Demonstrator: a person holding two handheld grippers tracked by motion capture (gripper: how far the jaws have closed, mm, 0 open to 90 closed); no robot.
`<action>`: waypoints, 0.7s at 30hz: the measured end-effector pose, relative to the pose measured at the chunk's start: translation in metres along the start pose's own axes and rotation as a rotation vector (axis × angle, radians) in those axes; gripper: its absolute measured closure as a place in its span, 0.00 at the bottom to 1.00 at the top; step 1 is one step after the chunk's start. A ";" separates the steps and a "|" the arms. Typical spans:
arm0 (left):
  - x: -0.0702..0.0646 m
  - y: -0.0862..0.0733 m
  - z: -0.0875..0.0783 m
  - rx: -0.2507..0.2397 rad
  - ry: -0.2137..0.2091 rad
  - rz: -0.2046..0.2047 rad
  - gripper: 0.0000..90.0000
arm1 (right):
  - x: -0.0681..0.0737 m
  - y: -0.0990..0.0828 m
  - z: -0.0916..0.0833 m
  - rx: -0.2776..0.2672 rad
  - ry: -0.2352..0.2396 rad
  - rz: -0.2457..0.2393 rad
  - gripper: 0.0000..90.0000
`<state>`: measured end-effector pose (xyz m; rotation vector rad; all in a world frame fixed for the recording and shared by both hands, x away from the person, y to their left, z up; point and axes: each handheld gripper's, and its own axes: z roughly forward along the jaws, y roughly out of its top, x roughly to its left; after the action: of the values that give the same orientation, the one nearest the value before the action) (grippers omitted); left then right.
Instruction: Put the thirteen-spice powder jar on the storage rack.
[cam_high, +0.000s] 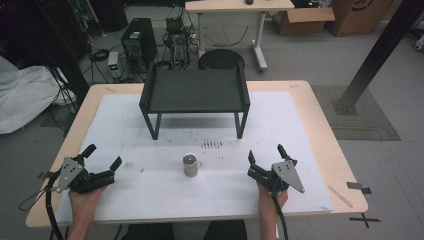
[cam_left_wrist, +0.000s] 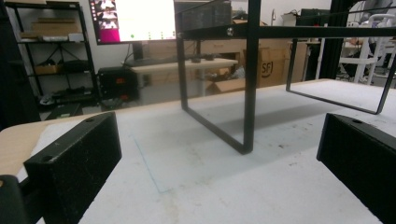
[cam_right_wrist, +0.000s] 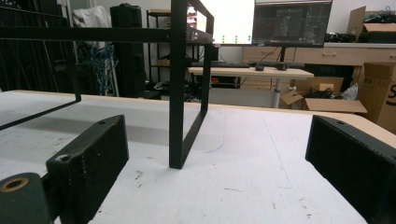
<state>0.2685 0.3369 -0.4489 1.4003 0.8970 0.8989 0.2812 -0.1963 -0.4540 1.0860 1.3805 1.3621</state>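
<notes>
Left tool (cam_high: 102, 156) resting low on the counter (cam_high: 310, 150) at the near left, jaws spread wide, nothing between them. Right tool (cam_high: 265, 154) likewise at the near right, jaws apart and empty. Small metal cylinder (cam_high: 190, 164) standing upright midway between both tools, well apart from each. Black raised tray (cam_high: 194, 91) on legs farther back, behind the cylinder.

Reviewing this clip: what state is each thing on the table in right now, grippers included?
Left gripper: open, holding nothing, resting near the table's front left.
Right gripper: open, holding nothing, near the front right.
Metal cylinder: upright on the white mat, between the grippers, untouched.
Black raised tray: standing on its legs at the back of the mat, nothing on it.
White mat: lying flat, scuffed and speckled.
</notes>
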 end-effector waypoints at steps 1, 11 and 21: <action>0.000 0.003 0.000 -0.009 -0.003 -0.003 0.00 | 0.000 0.000 0.000 -0.001 -0.001 -0.001 0.06; -0.006 0.034 -0.001 -0.056 -0.039 0.004 0.00 | 0.000 0.000 0.000 -0.003 -0.001 -0.001 0.06; -0.013 0.060 0.005 -0.016 -0.234 0.011 0.01 | 0.000 0.000 0.000 -0.003 0.000 0.000 0.06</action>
<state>0.2689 0.3220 -0.3893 1.4638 0.7043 0.7309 0.2809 -0.1964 -0.4541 1.0839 1.3777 1.3632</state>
